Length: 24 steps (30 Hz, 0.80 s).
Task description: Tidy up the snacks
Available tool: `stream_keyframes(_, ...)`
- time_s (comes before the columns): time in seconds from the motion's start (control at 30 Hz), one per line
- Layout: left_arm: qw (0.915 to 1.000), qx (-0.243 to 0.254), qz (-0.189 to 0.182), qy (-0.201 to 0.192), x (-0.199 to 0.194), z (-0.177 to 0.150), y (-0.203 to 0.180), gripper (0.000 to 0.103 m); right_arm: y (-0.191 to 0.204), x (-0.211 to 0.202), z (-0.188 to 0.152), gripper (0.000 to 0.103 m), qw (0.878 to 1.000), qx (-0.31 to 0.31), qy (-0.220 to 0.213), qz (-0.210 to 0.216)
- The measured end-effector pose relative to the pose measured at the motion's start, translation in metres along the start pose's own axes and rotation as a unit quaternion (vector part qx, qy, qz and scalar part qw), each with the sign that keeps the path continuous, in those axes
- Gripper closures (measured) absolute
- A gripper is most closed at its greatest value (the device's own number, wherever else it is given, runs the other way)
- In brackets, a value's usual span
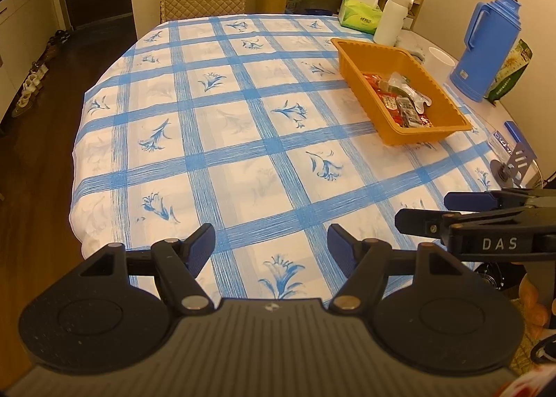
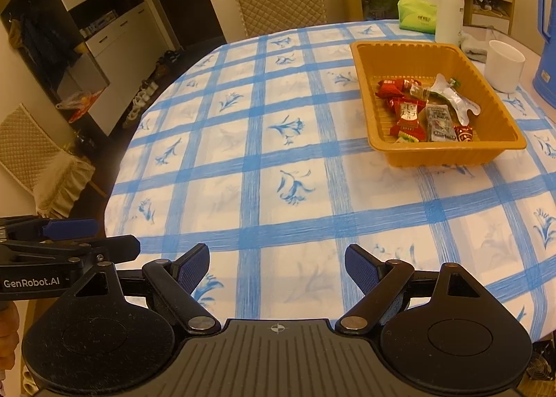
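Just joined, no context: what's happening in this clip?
A person holds two handheld grippers over a table with a blue checked cloth. The left gripper and right gripper are both open, empty and hovering near the table's front edge. The snack packets all lie in the orange tray, to the right on the table; no loose snacks show on the cloth. Nothing is being gripped at this moment.

Wrapped snacks (image 2: 425, 110) piled inside orange tray (image 2: 448, 153)
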<state>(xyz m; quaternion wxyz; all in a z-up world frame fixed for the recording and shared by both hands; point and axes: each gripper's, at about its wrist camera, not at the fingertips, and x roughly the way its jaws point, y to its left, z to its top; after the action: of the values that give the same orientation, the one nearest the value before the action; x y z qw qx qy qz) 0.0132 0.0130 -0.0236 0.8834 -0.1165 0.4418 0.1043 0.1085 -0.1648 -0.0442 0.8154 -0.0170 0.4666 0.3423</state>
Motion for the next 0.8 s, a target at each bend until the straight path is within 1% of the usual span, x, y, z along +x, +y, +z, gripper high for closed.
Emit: stream_keyframes(0.8,1.0000,0.001,-0.005,-0.006,-0.0055,-0.0020,0.0044,0.034,0.0102,-0.0038,-0.0003,0.018,1.000,-0.004,0.001,-0.002)
